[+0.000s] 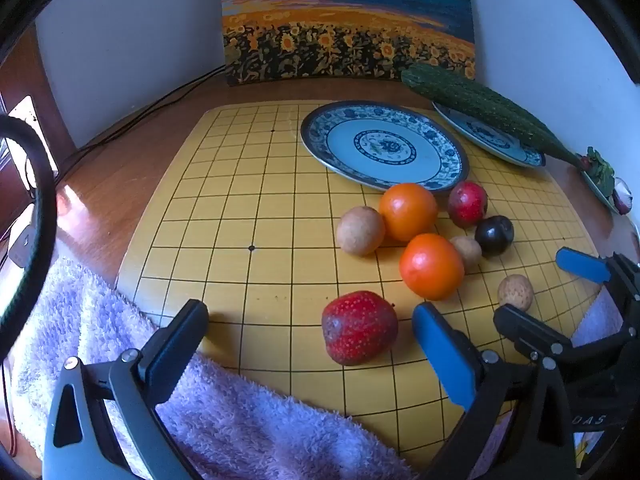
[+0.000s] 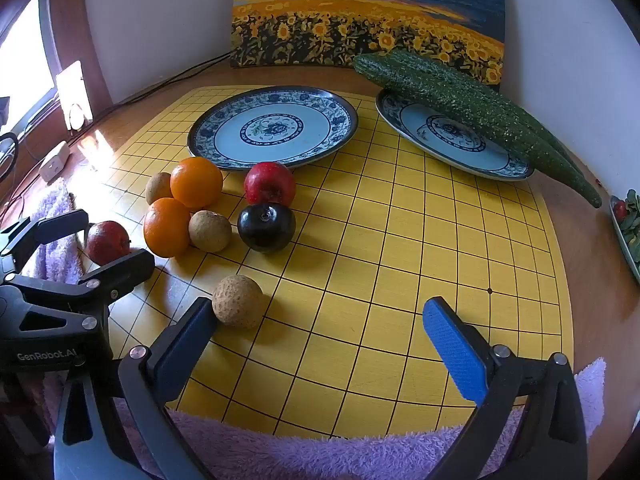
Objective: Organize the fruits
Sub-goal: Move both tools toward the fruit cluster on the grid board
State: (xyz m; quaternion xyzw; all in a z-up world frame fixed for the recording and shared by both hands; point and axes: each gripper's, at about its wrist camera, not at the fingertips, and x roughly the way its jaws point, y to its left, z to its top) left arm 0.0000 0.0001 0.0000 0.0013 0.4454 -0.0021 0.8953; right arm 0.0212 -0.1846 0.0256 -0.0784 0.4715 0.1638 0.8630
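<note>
**Both claws wide, fruit loose on grid board**

Left claw [image 1: 310, 322] and right claw [image 2: 320, 316]: spread wide, gripping nothing. Fruit cluster [image 2: 218, 208] sits on the grid board [image 2: 400, 260], just nearer than the empty plate [image 2: 272, 128]. Beyond-right of that plate: second plate [image 2: 448, 136] under a cucumber [image 2: 472, 112].

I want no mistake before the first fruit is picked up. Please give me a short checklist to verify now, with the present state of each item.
1. Left gripper open and holding nothing: ok.
2. Right gripper open and holding nothing: ok.
3. Red speckled fruit lies between the left fingers, pads not pressing it: ok.
4. Nearer plate bare, ready for fruit: ok.
5. Farther plate free: not ok, a long green gourd lies across it.
6. Tan round fruit clear of the right gripper: not ok, one finger seems to touch it.
</note>
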